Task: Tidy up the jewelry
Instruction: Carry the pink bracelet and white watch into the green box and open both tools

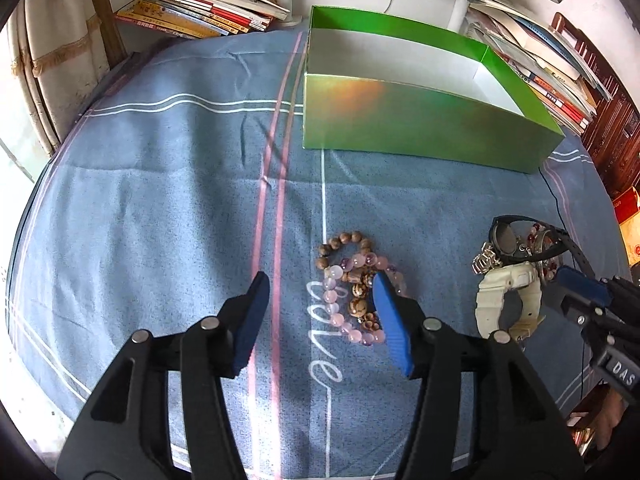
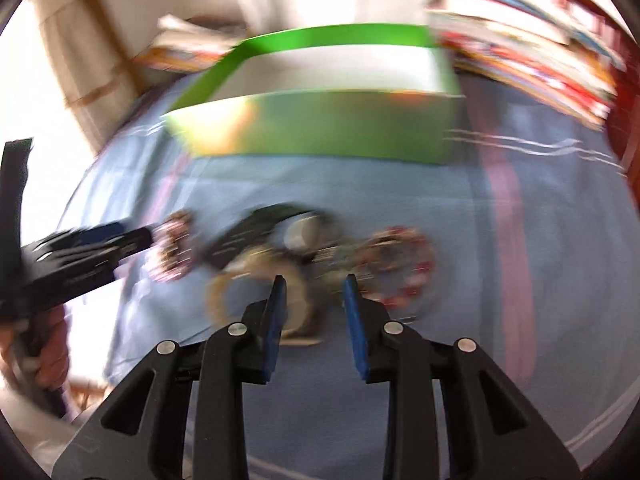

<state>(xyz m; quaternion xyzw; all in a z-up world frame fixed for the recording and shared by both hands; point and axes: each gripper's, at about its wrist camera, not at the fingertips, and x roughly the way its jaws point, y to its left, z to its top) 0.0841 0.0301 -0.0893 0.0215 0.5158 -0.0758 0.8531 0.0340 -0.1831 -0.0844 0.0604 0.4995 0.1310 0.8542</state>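
We take the green box (image 1: 420, 120) as our landmark: it stands open at the far side of the blue cloth (image 1: 160, 180), and every piece of jewelry lies on the cloth on our side of it. The bead bracelets (image 1: 352, 292), 1 brown and 1 pink tangled together, lie nearest its left front corner. Our left gripper (image 1: 320, 292) hangs over them with its jaws spread wide and holding nothing; its right finger (image 1: 390, 328) covers the edge of the pile, so the beads sit toward that finger and not centred in the gap. We judge a small shift right is needed before closing.

The white watch (image 1: 508, 300), a black watch (image 1: 516, 236) and a silver clip (image 1: 484, 262) lie further right, below the box's right half. Our right gripper (image 2: 316, 284) is nearer these, jaws partly open and empty, pointing at the white watch. The right view is blurred, so contact is unclear. A red bead ring (image 2: 396, 268) lies just right of it.
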